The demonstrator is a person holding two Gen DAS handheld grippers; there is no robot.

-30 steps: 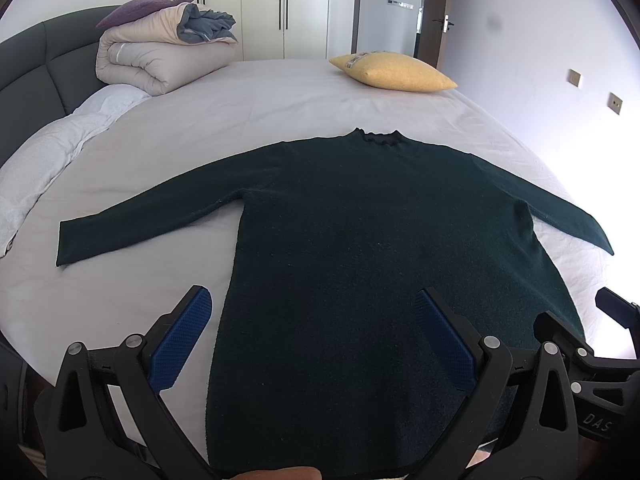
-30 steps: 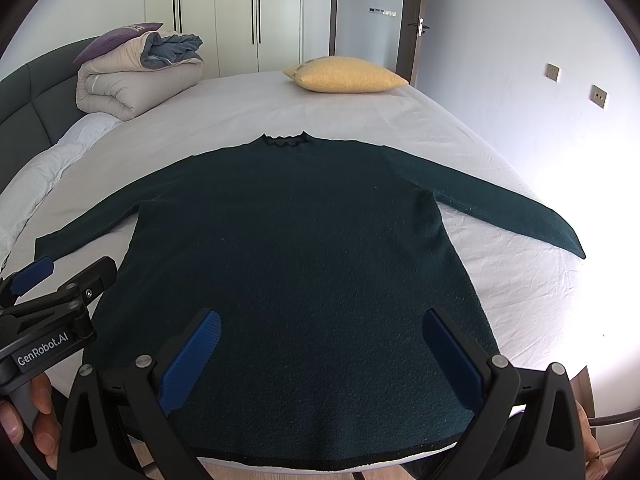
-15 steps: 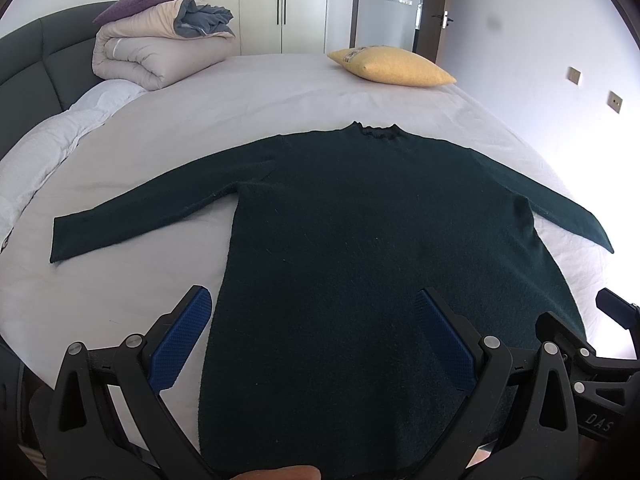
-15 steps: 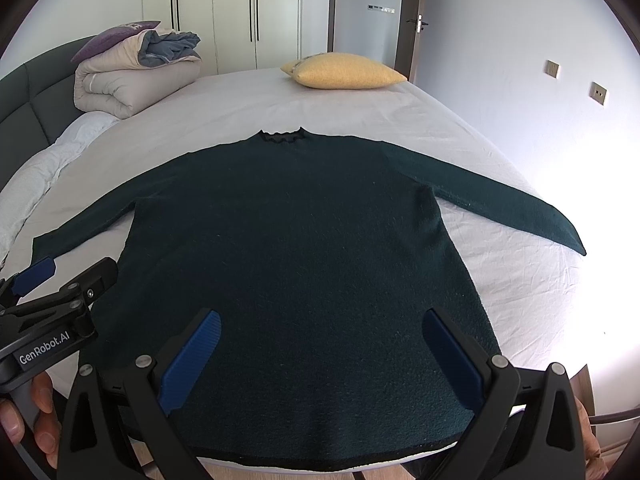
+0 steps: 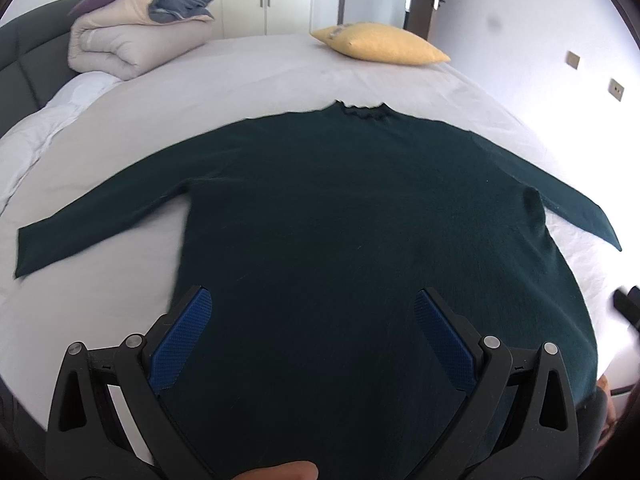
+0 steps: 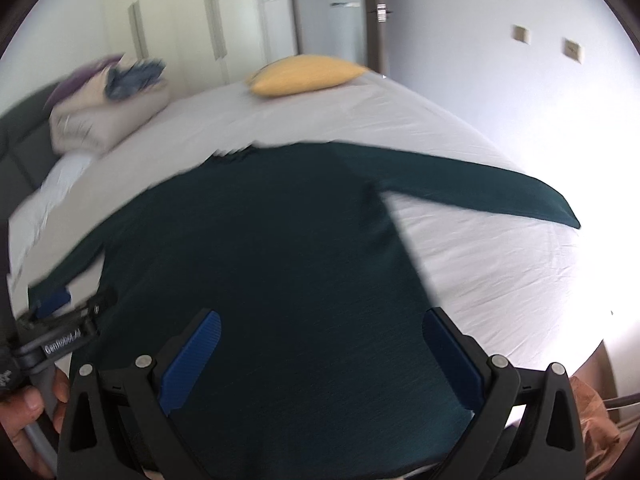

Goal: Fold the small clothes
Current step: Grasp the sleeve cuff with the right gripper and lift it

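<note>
A dark green long-sleeved sweater (image 5: 352,216) lies flat on the white bed (image 5: 280,76), collar away from me, both sleeves spread out. It also shows in the right wrist view (image 6: 256,248). My left gripper (image 5: 312,320) is open and empty, above the sweater's lower left part. My right gripper (image 6: 320,340) is open and empty, above the lower right part near the hem. The left gripper's body (image 6: 60,332) shows at the left edge of the right wrist view. The right wrist view is blurred by motion.
A yellow pillow (image 5: 380,44) lies at the bed's far side. A folded duvet stack (image 5: 136,36) sits at the far left by the dark headboard (image 5: 28,72). Wardrobes and a door stand behind. The bed's right edge (image 6: 560,320) is close to my right gripper.
Both grippers have moved forward over the sweater. The right gripper has tilted and swung right, blurring its view. The sweater has not moved.
</note>
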